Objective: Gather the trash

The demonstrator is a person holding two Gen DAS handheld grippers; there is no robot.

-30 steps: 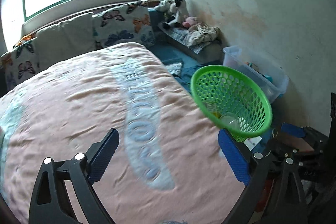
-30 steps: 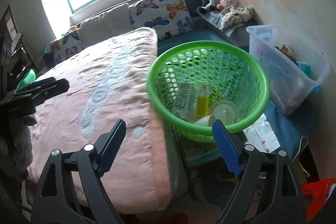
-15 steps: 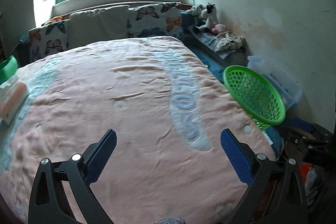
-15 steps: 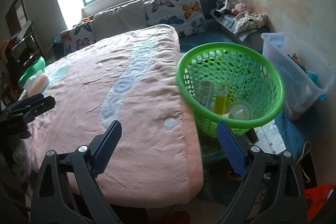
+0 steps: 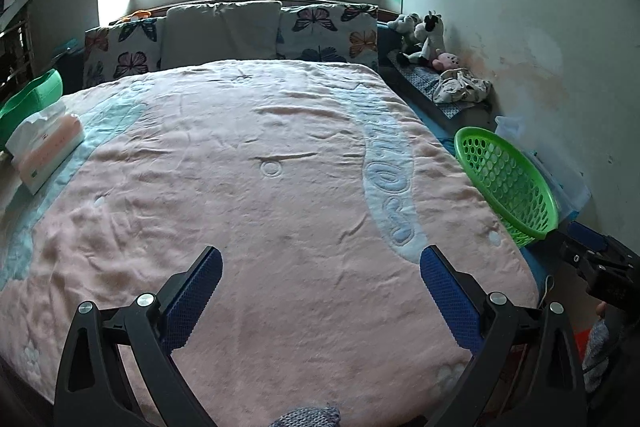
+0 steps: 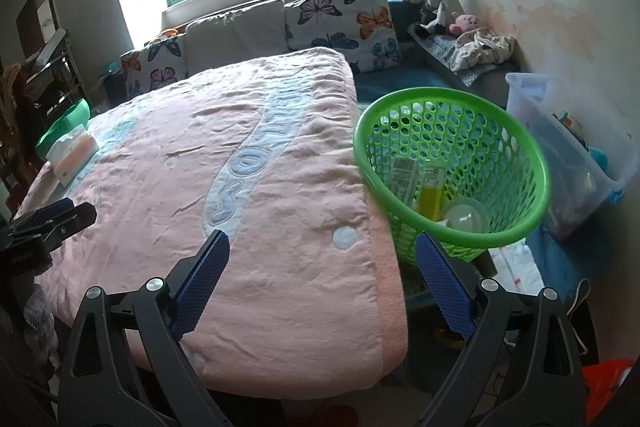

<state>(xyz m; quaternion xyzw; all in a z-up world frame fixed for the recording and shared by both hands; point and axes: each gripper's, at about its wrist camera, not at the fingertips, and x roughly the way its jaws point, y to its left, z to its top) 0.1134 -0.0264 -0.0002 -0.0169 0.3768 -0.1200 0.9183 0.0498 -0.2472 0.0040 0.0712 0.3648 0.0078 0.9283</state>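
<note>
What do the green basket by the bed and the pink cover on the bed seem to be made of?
The green basket looks like moulded plastic: smooth, slightly glossy, one even colour, walls pierced by regular round holes. The pink cover looks like a soft fleece or plush blanket: matt, fuzzy surface with shallow wrinkles and pale blue pattern worked into it. The exact fibre cannot be told.

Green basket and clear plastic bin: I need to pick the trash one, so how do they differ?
The green basket is round with perforated walls; the clear plastic bin is boxy with solid see-through walls. The green basket stands against the bed's edge; the clear plastic bin sits by the wall. Both are open-topped and already hold items.
</note>
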